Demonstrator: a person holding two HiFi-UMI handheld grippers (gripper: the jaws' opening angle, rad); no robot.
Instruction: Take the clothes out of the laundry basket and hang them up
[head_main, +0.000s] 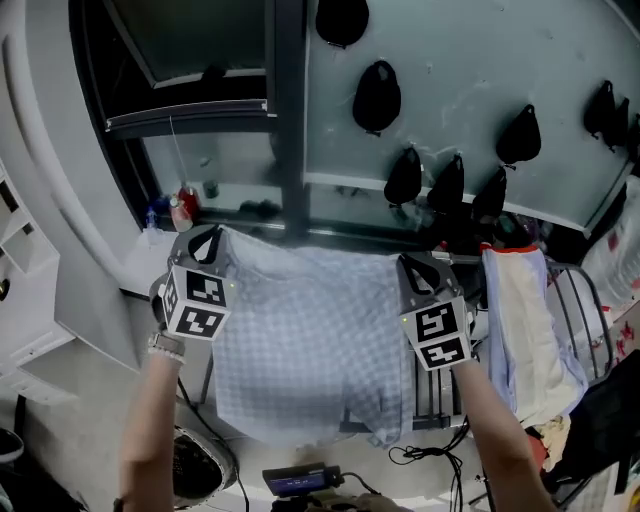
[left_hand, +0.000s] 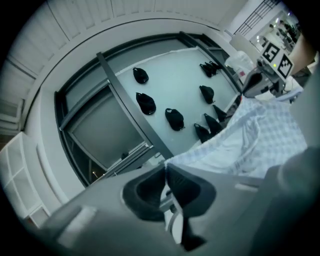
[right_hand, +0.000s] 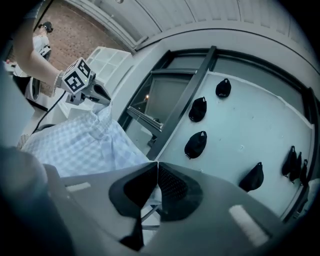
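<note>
At the window (head_main: 285, 120), checked shirt (head_main: 310, 330)

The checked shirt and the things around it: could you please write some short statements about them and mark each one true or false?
1. The checked shirt is stretched between the left gripper and the right gripper. True.
2. The left gripper's jaws stand wide open. False: they are closed on the shirt's edge.
3. Black caps hang on the pale panel behind the shirt. True.
4. The drying rack at the right is bare. False: a white garment with red trim hangs over it.
</note>
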